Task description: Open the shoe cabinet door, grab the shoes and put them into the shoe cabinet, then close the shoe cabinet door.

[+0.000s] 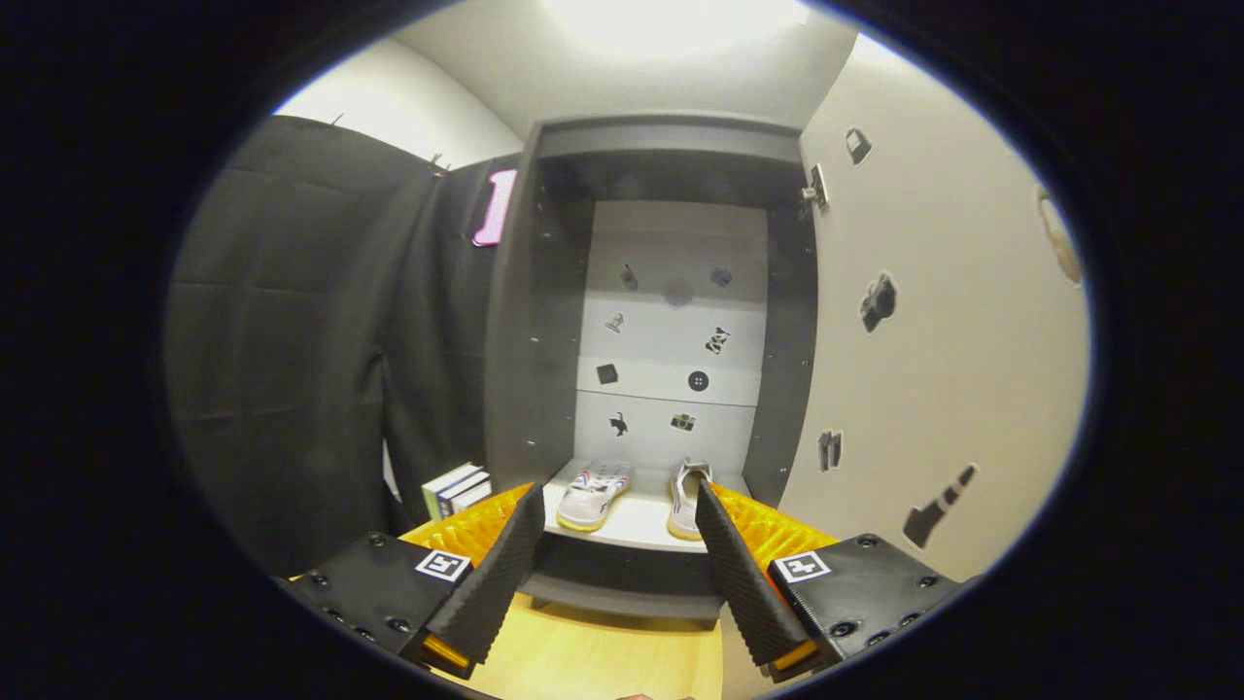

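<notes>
The grey shoe cabinet (515, 321) stands open ahead of me, its pale door (933, 369) swung out to the right of the opening. Two white sneakers sit side by side on the bottom shelf (632, 525): the left shoe (593, 494) with coloured stripes and the right shoe (686, 498), partly hidden behind my right finger. My gripper (619, 501) is open, with nothing between its fingers, and is held a short way in front of the shelf.
Small dark stickers dot the cabinet's white back panel (671, 331) and the inside of the door. A few books (455, 488) stand on the floor left of the cabinet, against the black cloth wall (321, 340). Wooden floor (603, 656) lies below the fingers.
</notes>
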`<act>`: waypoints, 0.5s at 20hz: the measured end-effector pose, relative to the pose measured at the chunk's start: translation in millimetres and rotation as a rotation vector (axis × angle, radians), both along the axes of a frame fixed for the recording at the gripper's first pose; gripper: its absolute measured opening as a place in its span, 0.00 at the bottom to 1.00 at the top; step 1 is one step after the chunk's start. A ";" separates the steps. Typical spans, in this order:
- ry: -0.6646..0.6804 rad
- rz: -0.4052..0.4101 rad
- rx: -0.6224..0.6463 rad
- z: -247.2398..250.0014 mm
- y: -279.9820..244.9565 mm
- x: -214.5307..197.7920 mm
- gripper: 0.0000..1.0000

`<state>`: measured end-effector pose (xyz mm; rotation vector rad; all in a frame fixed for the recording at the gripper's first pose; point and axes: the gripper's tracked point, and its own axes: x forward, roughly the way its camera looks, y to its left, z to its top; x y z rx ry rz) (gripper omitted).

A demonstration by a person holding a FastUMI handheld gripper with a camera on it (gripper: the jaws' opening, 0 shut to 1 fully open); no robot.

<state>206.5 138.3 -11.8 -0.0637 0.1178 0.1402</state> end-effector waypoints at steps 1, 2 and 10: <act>-0.013 0.000 0.010 1.5 -4.9 -23.8 0.98; -0.018 -0.002 0.024 2.4 -11.8 -48.2 0.98; 0.037 0.012 0.117 -11.1 -52.2 -181.9 0.98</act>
